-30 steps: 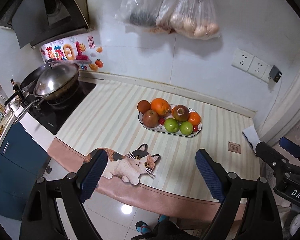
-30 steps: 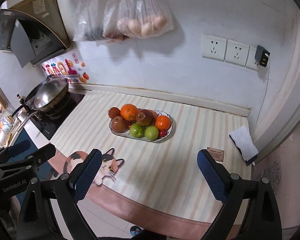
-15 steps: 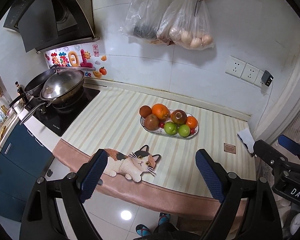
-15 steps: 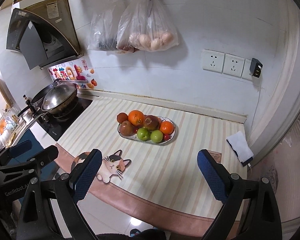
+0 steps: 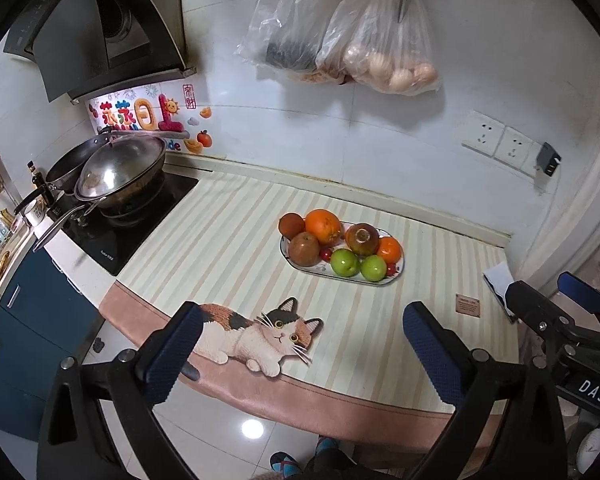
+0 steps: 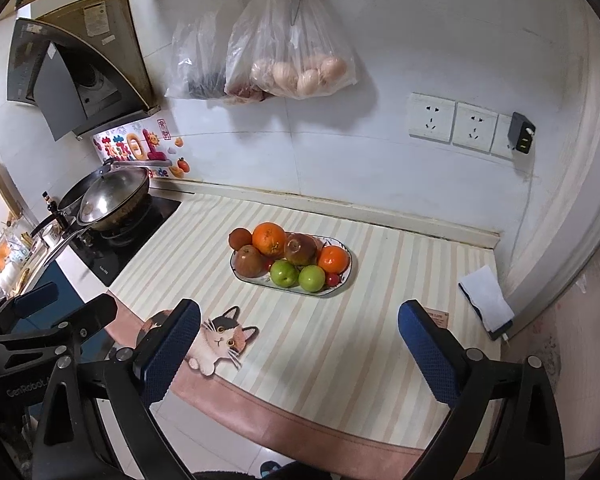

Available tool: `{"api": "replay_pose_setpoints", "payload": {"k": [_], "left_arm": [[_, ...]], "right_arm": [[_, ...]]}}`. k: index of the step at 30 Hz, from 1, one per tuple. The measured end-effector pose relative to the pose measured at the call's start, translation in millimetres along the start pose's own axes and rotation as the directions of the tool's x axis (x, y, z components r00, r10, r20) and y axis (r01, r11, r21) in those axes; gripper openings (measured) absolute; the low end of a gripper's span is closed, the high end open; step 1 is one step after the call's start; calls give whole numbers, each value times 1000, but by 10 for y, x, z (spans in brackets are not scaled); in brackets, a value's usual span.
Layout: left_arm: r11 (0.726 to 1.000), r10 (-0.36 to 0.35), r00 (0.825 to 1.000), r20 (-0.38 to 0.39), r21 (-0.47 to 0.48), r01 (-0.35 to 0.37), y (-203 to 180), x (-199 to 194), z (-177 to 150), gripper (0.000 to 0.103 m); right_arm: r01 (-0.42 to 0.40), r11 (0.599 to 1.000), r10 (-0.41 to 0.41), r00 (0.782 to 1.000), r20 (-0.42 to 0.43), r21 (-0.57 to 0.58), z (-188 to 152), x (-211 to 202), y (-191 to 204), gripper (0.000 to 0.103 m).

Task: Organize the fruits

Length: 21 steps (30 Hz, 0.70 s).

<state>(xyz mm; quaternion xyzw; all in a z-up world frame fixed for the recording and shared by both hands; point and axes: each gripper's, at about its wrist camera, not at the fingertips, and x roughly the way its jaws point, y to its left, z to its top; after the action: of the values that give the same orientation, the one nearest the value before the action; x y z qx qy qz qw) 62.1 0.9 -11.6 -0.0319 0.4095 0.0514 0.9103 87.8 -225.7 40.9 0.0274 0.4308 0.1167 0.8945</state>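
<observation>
An oval plate (image 5: 398, 274) (image 6: 350, 276) stands mid-counter on the striped mat, piled with fruit: a big orange (image 5: 322, 225) (image 6: 269, 238), a small orange (image 5: 389, 249) (image 6: 332, 259), two green apples (image 5: 345, 262) (image 6: 285, 273), brown-red fruits (image 5: 304, 248) (image 6: 248, 260) and small red ones. My left gripper (image 5: 302, 340) is open and empty, held above the counter's front edge, well short of the plate. My right gripper (image 6: 300, 336) is open and empty, at a similar distance from the plate. Each gripper shows at the edge of the other's view.
A wok with a lid (image 5: 120, 168) (image 6: 114, 194) sits on a black cooktop at the left. Plastic bags (image 5: 388, 40) (image 6: 292, 52) and red scissors hang on the wall. A white cloth (image 6: 486, 296) and a small brown card (image 5: 468, 304) lie at the counter's right end.
Both grippers have pulled back and up from the counter; the plate looks smaller and more wall shows. The fruit has not moved. Both stayed open.
</observation>
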Motion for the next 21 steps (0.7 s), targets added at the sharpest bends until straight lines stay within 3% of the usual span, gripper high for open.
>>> {"api": "replay_pose_setpoints", "payload": {"k": [21], "left_arm": [[997,78,994,-75,15,-77,-165,1021,354,102]], "right_arm": [[48,999,-49,996,-69,-12,362,1194,-189,101]]}}
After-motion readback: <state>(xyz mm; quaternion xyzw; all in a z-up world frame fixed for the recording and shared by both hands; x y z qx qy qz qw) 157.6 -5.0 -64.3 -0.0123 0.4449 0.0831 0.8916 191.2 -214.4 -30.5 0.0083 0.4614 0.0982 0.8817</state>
